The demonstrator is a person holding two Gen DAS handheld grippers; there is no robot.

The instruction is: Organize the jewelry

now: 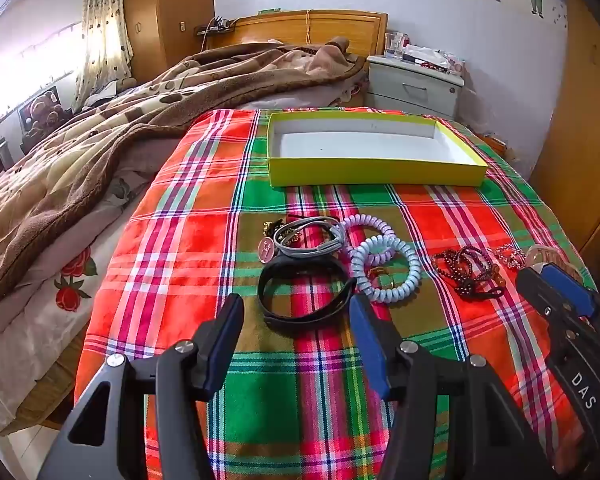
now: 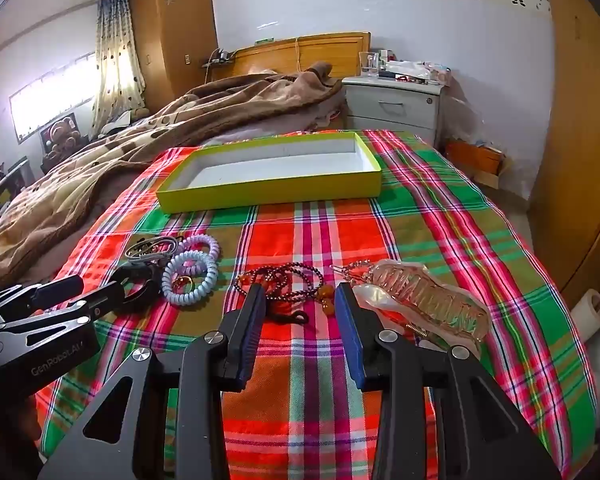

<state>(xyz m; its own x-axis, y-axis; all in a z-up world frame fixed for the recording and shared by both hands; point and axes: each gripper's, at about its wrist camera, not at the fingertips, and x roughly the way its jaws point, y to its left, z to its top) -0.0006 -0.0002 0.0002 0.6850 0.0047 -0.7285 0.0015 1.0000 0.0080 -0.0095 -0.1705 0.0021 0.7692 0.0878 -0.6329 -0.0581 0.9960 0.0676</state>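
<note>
low in the frame, the released left tongs [image 1: 296,312] straddle the black band [image 1: 306,294]; the released right tongs [image 2: 300,300] face the dark beads [image 2: 288,280].

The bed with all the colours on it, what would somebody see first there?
Probably the bright red, green and pink checked cloth spread over the near end of the bed. On it, at the far side, lies an empty yellow-green cardboard box with a white inside. Nearer lies a huddle of jewelry: a black band, pale blue and lilac spiral coils and dark red bead strings.
</note>
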